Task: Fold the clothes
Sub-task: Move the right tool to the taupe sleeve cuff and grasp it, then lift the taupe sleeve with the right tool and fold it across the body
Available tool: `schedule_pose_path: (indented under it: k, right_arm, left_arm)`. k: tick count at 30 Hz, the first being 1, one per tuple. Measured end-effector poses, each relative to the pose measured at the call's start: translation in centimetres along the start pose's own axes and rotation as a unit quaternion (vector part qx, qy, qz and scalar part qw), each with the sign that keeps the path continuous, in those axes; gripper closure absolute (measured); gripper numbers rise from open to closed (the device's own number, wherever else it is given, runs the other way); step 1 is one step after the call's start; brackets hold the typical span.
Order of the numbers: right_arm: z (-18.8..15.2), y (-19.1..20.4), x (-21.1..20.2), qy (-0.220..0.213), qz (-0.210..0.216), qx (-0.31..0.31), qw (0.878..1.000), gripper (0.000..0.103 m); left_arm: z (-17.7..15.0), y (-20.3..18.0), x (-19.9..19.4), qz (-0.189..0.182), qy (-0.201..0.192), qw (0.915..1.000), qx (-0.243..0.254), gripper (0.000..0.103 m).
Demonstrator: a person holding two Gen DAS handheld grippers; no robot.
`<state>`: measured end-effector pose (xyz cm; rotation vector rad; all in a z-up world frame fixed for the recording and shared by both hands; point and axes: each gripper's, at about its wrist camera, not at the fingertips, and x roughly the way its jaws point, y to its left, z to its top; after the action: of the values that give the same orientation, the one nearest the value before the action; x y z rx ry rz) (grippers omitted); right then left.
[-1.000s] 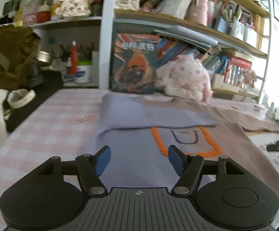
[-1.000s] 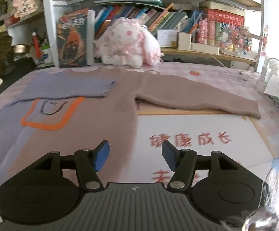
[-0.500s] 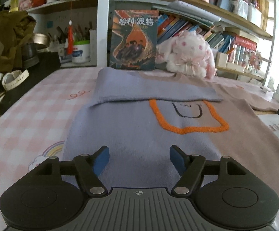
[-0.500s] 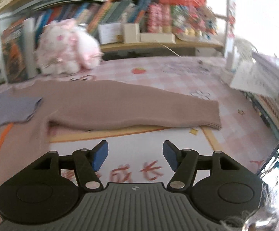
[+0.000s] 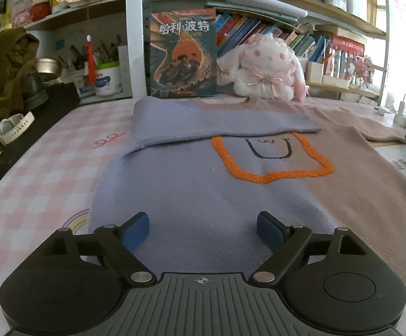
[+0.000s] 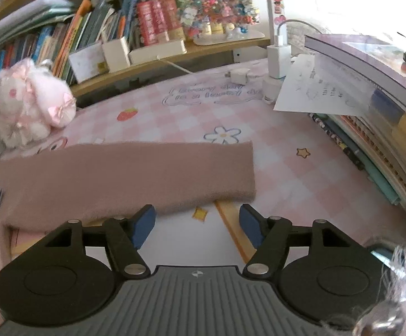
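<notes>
Sleeve (image 6: 130, 176) — long axis crosswise, cuff just ahead of your right gripper (image 6: 196, 224). Both grippers wide, empty — left gripper (image 5: 203, 231) over sweater (image 5: 203, 196) body.

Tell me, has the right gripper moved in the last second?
Yes. The right gripper swung right along the sleeve toward its cuff; the plush rabbit slid to the view's left.

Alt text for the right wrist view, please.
The open right gripper hovers near the cuff end of the sweater's outstretched pink sleeve on a pink checked tablecloth. A plush bunny sits at left, stacked books at right.
</notes>
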<state>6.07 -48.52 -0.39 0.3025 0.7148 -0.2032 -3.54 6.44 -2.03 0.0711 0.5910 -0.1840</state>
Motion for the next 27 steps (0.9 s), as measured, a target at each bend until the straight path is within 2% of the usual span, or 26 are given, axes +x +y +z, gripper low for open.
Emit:
schedule_pose_path:
  k: [3, 6, 11, 14, 16, 18, 21, 27]
  right_arm:
    - [1.0, -0.9, 1.0, -0.01, 0.012, 0.045, 0.999, 0.037]
    - [1.7, -1.9, 1.9, -0.018, 0.044, 0.112, 0.993, 0.037]
    - [2.2, -2.2, 2.9, -0.007, 0.097, 0.185, 0.978, 0.051]
    - [2.4, -2.1, 3.3, -0.008, 0.087, 0.194, 0.977, 0.068]
    - [2.4, -2.3, 3.5, -0.008, 0.073, 0.198, 0.977, 0.085]
    - [2.5, -2.4, 3.6, -0.002, 0.062, 0.2, 0.978, 0.092]
    - [2.9, -2.1, 3.1, 0.0, 0.056, 0.187, 0.981, 0.097]
    - [4.5, 0.8, -1.0, -0.053, 0.092, 0.155, 0.982, 0.097]
  left_arm:
    - [0.0, -0.1, 0.0, 0.0, 0.0, 1.0, 0.001, 0.015]
    - [-0.1, -0.1, 0.0, 0.0, -0.001, 1.0, 0.001, 0.014]
    - [-0.2, -0.2, 0.0, 0.001, -0.003, 1.0, 0.001, 0.014]
    - [-0.2, -0.2, 0.1, 0.001, -0.003, 1.0, 0.001, 0.014]
    - [-0.1, -0.2, 0.0, 0.001, -0.003, 1.0, 0.001, 0.014]
    - [-0.1, -0.2, 0.0, 0.001, -0.004, 1.0, 0.001, 0.014]
    - [-0.1, -0.1, 0.0, 0.0, -0.004, 1.0, 0.001, 0.014]
    - [-0.2, -0.2, 0.0, -0.001, -0.005, 1.0, 0.002, 0.013]
